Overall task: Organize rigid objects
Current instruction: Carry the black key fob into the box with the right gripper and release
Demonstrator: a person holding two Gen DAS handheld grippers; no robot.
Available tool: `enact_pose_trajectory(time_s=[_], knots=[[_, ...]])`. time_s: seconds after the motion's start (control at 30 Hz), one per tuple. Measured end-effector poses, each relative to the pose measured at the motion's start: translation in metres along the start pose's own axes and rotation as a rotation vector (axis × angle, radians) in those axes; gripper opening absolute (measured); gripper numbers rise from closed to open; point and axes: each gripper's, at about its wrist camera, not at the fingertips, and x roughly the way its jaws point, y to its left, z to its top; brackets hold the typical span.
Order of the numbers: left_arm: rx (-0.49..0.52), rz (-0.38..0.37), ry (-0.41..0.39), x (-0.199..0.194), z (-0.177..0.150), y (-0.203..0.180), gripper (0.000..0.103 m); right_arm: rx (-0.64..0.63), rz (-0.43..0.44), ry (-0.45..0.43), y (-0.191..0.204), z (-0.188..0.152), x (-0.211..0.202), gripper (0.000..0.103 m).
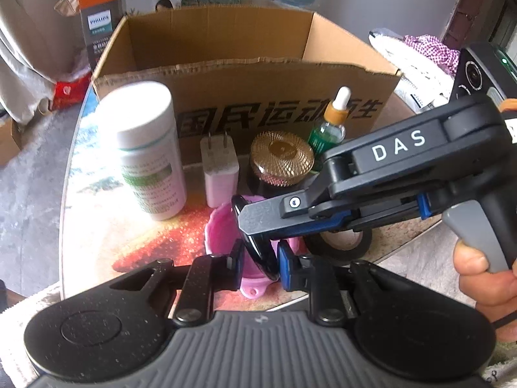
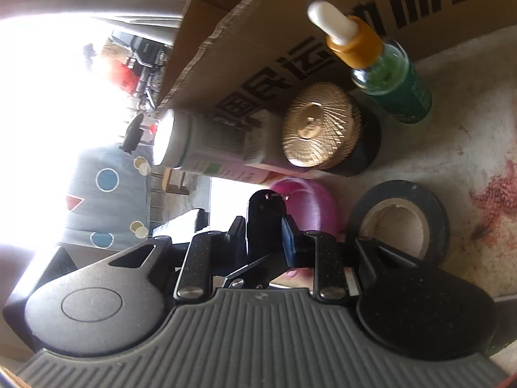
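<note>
Over the pink cup (image 1: pixel 223 226), both left gripper (image 1: pixel 258 260) and right gripper (image 2: pixel 263 226) pinch one black flat piece (image 1: pixel 255 249)

"DAS" on right gripper (image 1: pixel 258 223); "PHILIPS" on grey carton (image 1: pixel 100 22).

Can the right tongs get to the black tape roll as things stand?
Probably not yet: the right tongs are shut on the black flat piece, which the left tongs also clamp. The tape roll itself lies uncovered beside them.
</note>
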Motion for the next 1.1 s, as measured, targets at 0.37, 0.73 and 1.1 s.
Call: enact_pose_trajectory(time_s=[0.37, 0.73, 1.1], knots=[[0.025, 0.056, -0.117, -0.044, 0.024, -0.001, 0.023, -0.109, 0.079, -0.075, 0.041, 0.001, -0.022, 0.023], [0.017, 0.041, -0.184, -0.058, 0.1, 0.008, 0.022, -0.239, 0.127, -0.172, 0.087, 0.057, -0.064, 0.023], [-0.002, 0.002, -0.07, -0.001, 0.192, 0.035, 0.022, -0.236, 0.046, -0.115, 0.1, 0.168, -0.06, 0.024]])
